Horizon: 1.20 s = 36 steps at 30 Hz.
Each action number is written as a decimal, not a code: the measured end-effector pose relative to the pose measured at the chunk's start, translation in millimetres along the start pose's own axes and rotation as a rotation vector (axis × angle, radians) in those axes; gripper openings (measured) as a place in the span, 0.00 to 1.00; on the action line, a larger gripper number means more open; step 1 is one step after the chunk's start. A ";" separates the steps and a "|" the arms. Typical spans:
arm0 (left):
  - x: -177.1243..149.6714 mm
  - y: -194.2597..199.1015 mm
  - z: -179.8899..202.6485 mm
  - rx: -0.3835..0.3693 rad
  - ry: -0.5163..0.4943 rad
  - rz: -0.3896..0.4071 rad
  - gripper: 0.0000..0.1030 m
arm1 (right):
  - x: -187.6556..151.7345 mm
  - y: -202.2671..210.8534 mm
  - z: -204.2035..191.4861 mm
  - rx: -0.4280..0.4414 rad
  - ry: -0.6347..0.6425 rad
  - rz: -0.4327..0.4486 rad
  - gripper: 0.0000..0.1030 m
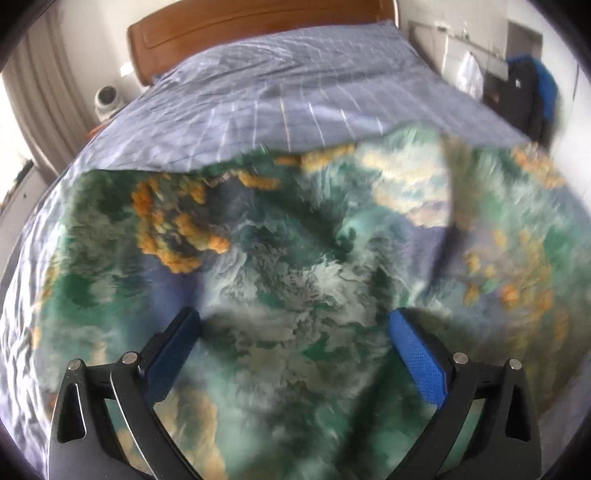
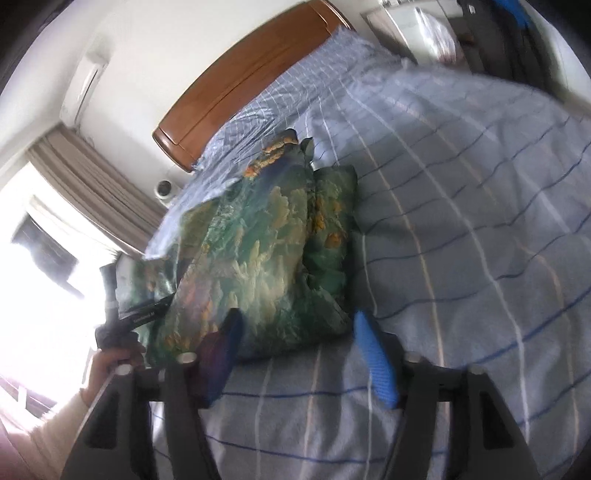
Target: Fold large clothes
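Note:
A large green garment (image 1: 288,266) with orange and cream print lies spread on the bed and fills the left wrist view. My left gripper (image 1: 295,321) is open just above it, blue pads wide apart, nothing between them. In the right wrist view the garment (image 2: 266,251) lies partly folded, one layer over another, on the left of the bed. My right gripper (image 2: 295,325) is open at its near corner, just above the sheet. The left gripper's body (image 2: 144,314) and the hand holding it show at the garment's left side.
The bed has a blue checked sheet (image 2: 461,240) and a wooden headboard (image 1: 258,26). A small white camera (image 1: 107,98) stands beside the headboard. Curtains and a bright window (image 2: 44,277) are on the left. A dark chair with blue cloth (image 1: 535,92) stands right of the bed.

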State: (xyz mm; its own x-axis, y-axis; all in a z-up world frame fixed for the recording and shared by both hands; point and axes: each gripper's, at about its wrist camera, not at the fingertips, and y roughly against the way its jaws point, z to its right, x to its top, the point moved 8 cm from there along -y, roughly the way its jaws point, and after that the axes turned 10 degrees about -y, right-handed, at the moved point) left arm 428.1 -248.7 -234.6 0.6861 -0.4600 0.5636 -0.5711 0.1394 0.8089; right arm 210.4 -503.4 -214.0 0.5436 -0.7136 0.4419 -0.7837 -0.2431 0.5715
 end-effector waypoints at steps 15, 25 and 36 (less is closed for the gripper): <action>-22.1 -22.2 5.3 0.088 -0.039 -0.029 1.00 | 27.7 -114.2 1.3 0.116 -0.143 -0.280 0.61; -16.8 -15.5 -23.4 -0.107 0.019 -0.034 0.96 | 20.7 -42.6 -212.3 0.112 0.298 -0.101 0.33; -77.8 95.8 -243.7 -0.243 0.385 0.139 0.96 | -118.8 -144.4 -420.2 0.017 0.629 -0.037 0.32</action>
State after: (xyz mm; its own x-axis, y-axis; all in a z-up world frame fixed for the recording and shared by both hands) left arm 429.8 14.1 -160.3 0.7542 -0.0702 0.6529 -0.5789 0.3984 0.7115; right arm 385.3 -107.4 -58.5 0.6391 -0.1828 0.7471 -0.7628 -0.2744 0.5855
